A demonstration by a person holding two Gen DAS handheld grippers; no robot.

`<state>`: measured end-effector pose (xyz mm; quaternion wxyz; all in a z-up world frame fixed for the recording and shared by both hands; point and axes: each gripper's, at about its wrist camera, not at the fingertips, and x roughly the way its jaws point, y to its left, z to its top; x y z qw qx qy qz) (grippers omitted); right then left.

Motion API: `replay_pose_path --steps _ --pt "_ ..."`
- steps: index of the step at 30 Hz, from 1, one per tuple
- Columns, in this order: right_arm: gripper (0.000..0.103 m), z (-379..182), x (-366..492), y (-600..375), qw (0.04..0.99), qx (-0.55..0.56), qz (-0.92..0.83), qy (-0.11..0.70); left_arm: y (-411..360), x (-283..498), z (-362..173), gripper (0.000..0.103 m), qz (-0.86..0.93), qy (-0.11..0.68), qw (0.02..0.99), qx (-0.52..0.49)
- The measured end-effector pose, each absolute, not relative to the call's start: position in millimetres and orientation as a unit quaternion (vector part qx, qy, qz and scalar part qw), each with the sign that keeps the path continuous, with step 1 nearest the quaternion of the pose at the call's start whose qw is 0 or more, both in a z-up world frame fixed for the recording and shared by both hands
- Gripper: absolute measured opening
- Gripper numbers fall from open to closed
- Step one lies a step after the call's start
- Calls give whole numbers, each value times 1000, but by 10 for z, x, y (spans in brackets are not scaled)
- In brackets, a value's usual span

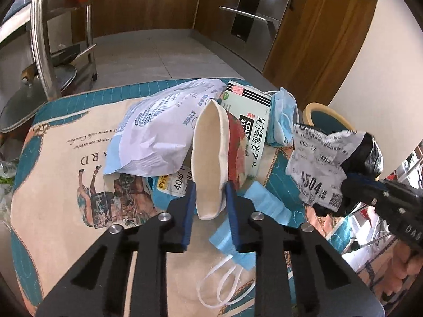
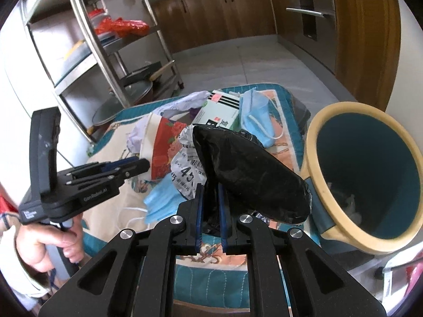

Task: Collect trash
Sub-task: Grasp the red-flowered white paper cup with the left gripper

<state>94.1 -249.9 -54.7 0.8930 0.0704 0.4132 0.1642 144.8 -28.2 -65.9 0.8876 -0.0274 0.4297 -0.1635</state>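
My left gripper (image 1: 210, 195) is shut on a squashed paper cup (image 1: 211, 153), cream inside with a red print outside, held above the table; the cup also shows in the right wrist view (image 2: 161, 145). My right gripper (image 2: 210, 192) is shut on a black plastic bag (image 2: 246, 169) with a crumpled white label (image 2: 185, 174), held beside the bin (image 2: 327, 185). In the left wrist view the bag and its label (image 1: 320, 163) hang at the right. The bin has a cream rim, a teal inside and some trash at its bottom.
On the patterned tablecloth (image 1: 58, 158) lie a white plastic pouch (image 1: 158, 124), a medicine box (image 1: 248, 111), and blue face masks (image 1: 283, 116) (image 1: 264, 211). A steel rack (image 2: 105, 52) stands beyond the table, wooden cabinets (image 2: 224, 8) behind.
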Motion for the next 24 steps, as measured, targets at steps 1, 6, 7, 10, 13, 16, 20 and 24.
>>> replay_pose_path --steps 1,6,7,10,13,16,20,24 --pt "12 -539 942 -2502 893 74 164 412 -290 1429 -643 16 -166 425 889 -24" --pt "12 -486 944 -2520 897 80 161 403 -292 1345 -540 1 -164 401 901 -10" --pt "12 -473 942 -2526 898 81 161 401 -283 1338 -521 1 -163 398 903 -10" --pt "12 -465 920 -2559 900 85 158 397 -246 1335 -492 1 -160 394 905 -16" --pt "12 -452 937 -2578 901 89 155 397 -240 1325 -475 1 -160 391 906 -19" --pt "12 -426 925 -2613 903 93 151 392 -252 1292 -416 0 -168 383 908 -25" --pt "12 -364 904 -2674 907 101 147 382 -318 1230 -336 0 -181 375 909 -23" --pt "12 -355 902 -2715 907 111 145 379 -423 1217 -369 0 -168 384 908 14"
